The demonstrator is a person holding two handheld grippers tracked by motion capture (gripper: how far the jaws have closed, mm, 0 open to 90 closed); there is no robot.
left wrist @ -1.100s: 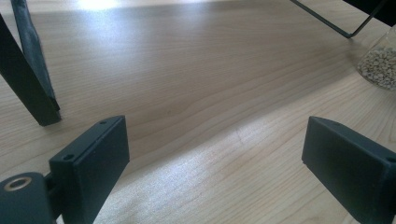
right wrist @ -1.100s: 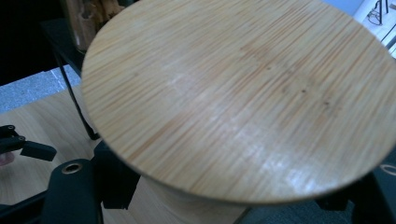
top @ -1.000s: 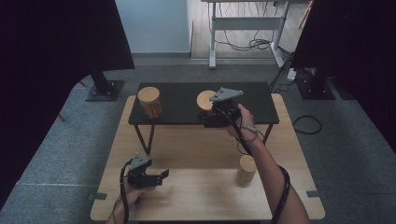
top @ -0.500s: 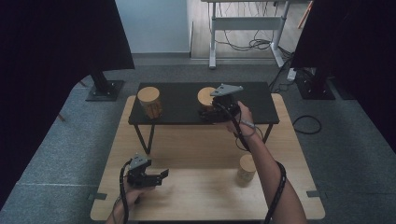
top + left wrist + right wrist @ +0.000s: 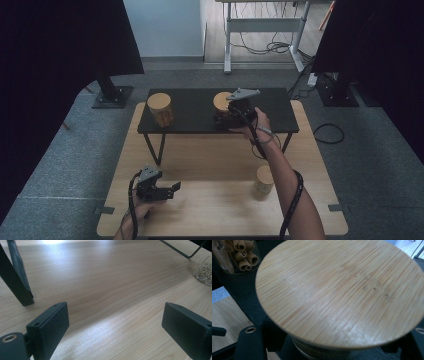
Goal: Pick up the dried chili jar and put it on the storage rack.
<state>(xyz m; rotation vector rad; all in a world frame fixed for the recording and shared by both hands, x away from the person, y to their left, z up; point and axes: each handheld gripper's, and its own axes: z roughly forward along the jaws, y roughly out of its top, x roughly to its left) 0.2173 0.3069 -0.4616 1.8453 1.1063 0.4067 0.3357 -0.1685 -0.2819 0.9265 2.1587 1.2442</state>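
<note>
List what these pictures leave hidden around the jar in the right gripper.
- Jar contents: right gripper view, wooden lid covers them.
- Right gripper jaw pads: high view, too small; its own view, lid overhangs them.
- Front jar: left gripper view, cut off by the edge.

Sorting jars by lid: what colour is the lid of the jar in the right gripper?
Light bamboo-wood tan with fine streaked grain, on the round lid; clearest in the right gripper view.

The round wooden-lidded jar (image 5: 221,104), clamped in the right tongs (image 5: 227,118), has been shifted slightly. It has been lowered a little onto the black raised shelf (image 5: 195,119).
</note>
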